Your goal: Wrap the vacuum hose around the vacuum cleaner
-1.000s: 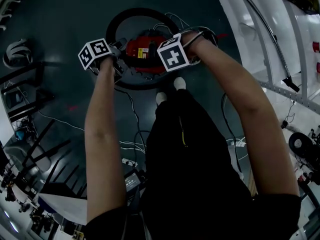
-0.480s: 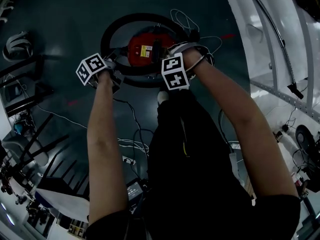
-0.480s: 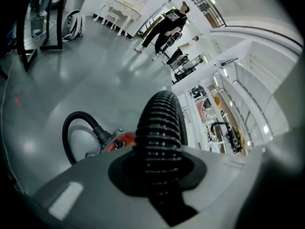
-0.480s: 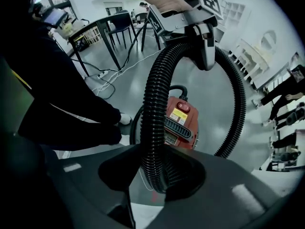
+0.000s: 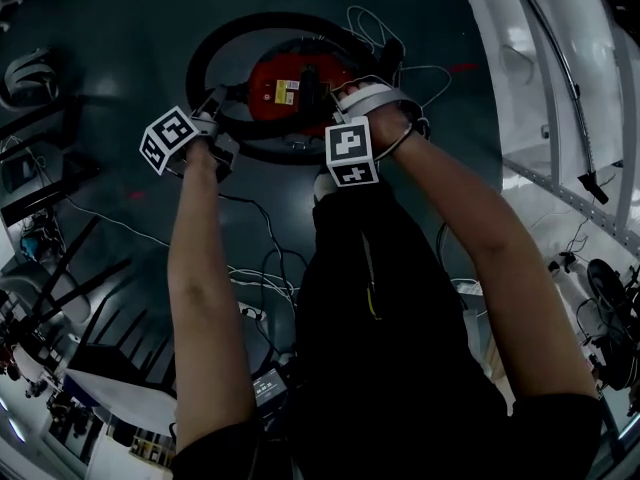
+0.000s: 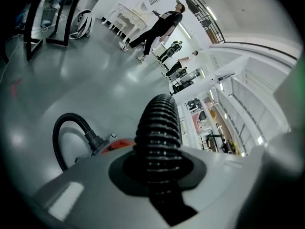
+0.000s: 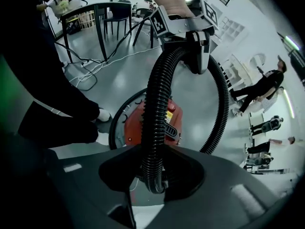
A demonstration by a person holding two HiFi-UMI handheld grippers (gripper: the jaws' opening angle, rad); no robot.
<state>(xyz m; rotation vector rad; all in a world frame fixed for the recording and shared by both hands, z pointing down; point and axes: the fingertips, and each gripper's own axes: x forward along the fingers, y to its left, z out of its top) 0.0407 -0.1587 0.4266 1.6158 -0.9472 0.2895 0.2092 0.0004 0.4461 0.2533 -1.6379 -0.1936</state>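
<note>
The vacuum cleaner (image 5: 285, 73) stands on the floor (image 5: 120, 28), the hose (image 7: 155, 109) ringing it. The left gripper (image 5: 226, 110) is at its near left, the right gripper (image 5: 365, 98) near right.

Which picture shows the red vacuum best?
The head view: the vacuum shows from above, ringed by the hose. In the right gripper view the hose crosses it; the left gripper view shows only a red sliver.

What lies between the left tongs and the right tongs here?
A stretch of black ribbed vacuum hose runs from the right tongs up to the left tongs. The right gripper view shows it, with the red vacuum cleaner behind.
</note>
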